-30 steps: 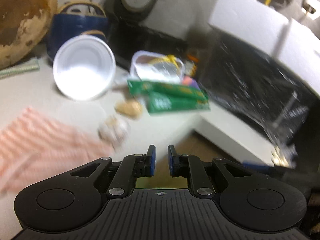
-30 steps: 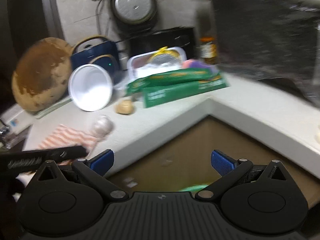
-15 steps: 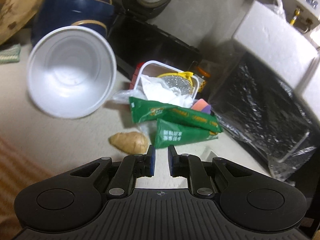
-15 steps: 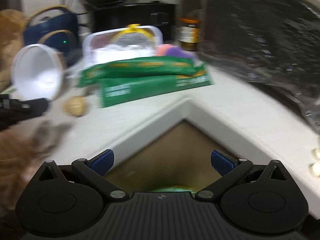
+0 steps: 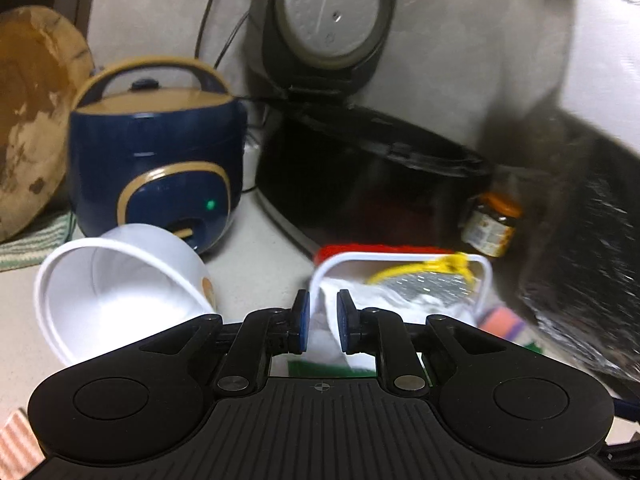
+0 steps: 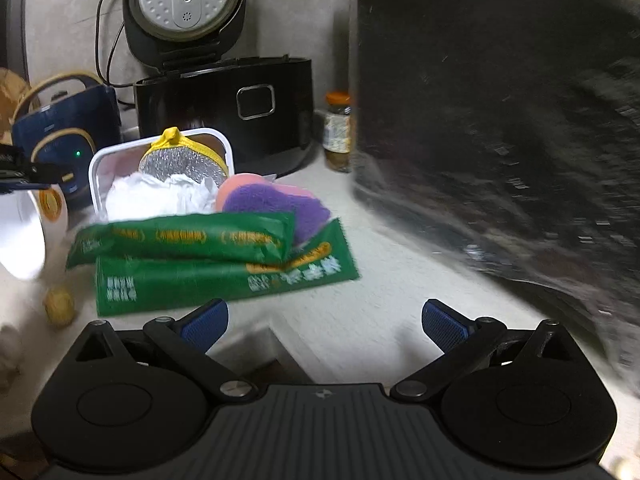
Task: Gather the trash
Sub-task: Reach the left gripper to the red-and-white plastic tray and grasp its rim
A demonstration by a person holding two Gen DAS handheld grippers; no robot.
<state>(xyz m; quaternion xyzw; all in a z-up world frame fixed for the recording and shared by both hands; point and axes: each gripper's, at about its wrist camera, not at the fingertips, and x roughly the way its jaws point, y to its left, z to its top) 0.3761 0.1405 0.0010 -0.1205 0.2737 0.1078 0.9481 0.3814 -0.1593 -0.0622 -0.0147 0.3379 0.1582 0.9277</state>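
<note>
My left gripper (image 5: 322, 322) is nearly shut and empty, its tips just in front of a white plastic tray (image 5: 484, 276) that holds crumpled white tissue (image 5: 352, 304) and a silver scrubber with a yellow rim (image 5: 424, 282). A white paper bowl (image 5: 116, 296) lies on its side to the left. My right gripper (image 6: 324, 326) is open and empty above the counter edge. In the right wrist view two green wrappers (image 6: 208, 264) lie in front of the tray (image 6: 160, 148), with the tissue (image 6: 156, 196) and a pink and purple sponge (image 6: 272, 204) behind them.
A blue rice cooker (image 5: 156, 172) and an open black rice cooker (image 6: 224, 108) stand at the back. A small jar (image 6: 338, 132) stands beside a large black plastic-wrapped block (image 6: 500, 120). A ginger piece (image 6: 59, 306) lies at the left. A round wooden board (image 5: 28, 120) leans far left.
My left gripper has moved forward over the green wrappers up to the white tray. My right gripper has moved closer to the wrappers and counter corner, staying open.
</note>
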